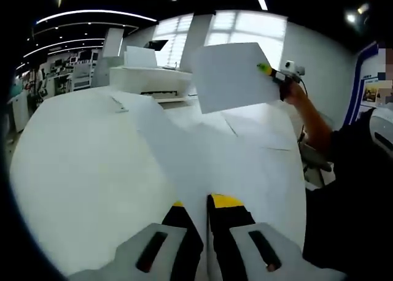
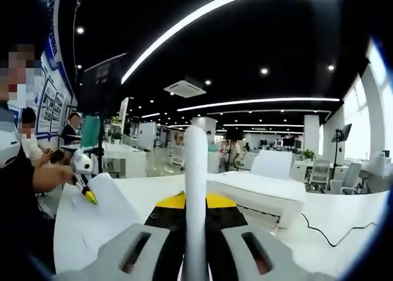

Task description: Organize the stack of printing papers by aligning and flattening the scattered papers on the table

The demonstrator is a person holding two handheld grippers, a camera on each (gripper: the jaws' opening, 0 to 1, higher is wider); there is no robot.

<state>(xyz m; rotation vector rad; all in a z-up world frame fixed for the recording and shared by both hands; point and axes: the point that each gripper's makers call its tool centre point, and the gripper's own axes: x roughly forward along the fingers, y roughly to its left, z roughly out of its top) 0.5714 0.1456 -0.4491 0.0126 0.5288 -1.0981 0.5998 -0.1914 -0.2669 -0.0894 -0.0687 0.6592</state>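
Bright window backlight, ceiling strip lights (image 2: 233,2), overexposed white table (image 1: 80,170), fisheye-curved edges.

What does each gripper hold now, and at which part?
The left gripper pinches a paper sheet at its near edge; the right gripper clamps another sheet at its edge.

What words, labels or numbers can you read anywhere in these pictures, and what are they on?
No text can be read.
Wall posters: print too blurred to read.
Sheet in the right gripper: blank.
Sheet in the left gripper: blank.
Printer: no legible label.
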